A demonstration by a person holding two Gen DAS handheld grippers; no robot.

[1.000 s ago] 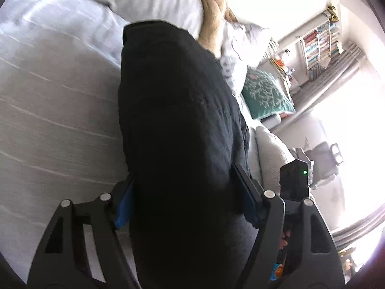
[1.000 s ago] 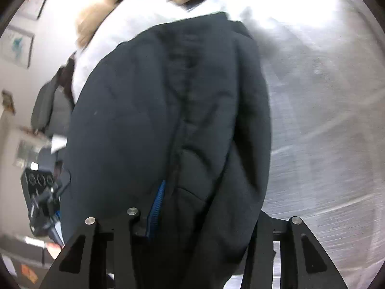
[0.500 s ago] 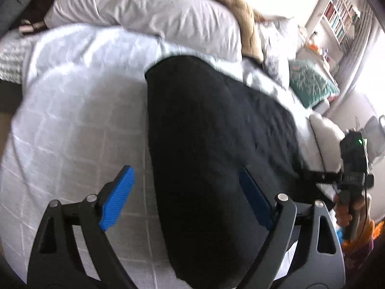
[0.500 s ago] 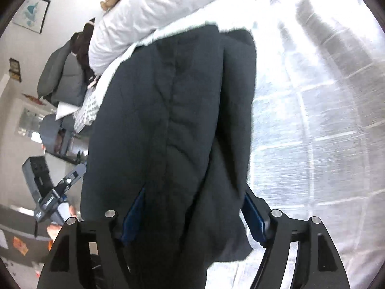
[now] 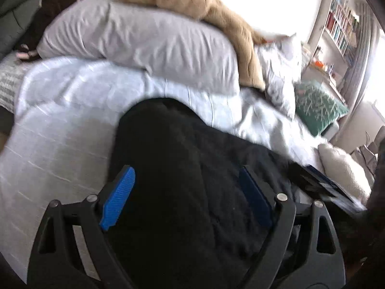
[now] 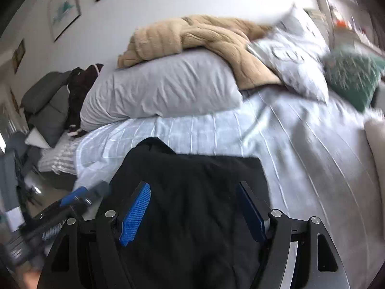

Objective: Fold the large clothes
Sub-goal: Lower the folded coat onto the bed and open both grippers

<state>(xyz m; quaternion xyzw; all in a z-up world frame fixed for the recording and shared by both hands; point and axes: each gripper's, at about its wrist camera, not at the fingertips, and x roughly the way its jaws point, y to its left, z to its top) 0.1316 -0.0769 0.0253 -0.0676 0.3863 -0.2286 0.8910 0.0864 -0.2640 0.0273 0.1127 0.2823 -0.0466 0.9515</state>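
Observation:
A large black garment (image 5: 182, 168) lies folded on the pale blue checked bedspread (image 5: 60, 125). It also shows in the right wrist view (image 6: 192, 192). My left gripper (image 5: 187, 197) is open above the garment, its blue pads (image 5: 118, 195) wide apart and empty. My right gripper (image 6: 192, 214) is open too, with blue pads (image 6: 136, 214) spread over the garment's near part. The other gripper shows at the right edge of the left wrist view (image 5: 324, 187) and at the lower left of the right wrist view (image 6: 62, 207).
A grey pillow (image 5: 144, 41) lies at the head of the bed with a tan blanket (image 5: 204, 7) on top. A white patterned pillow (image 5: 281, 69), a green cushion (image 5: 320, 106) and a cream cushion (image 5: 344, 168) lie to the right. Bookshelves (image 5: 341, 21) stand beyond.
Both grippers have let go of the black garment and pulled back and up. The garment now lies flat on the bed, and more of the bed and pillows is in view.

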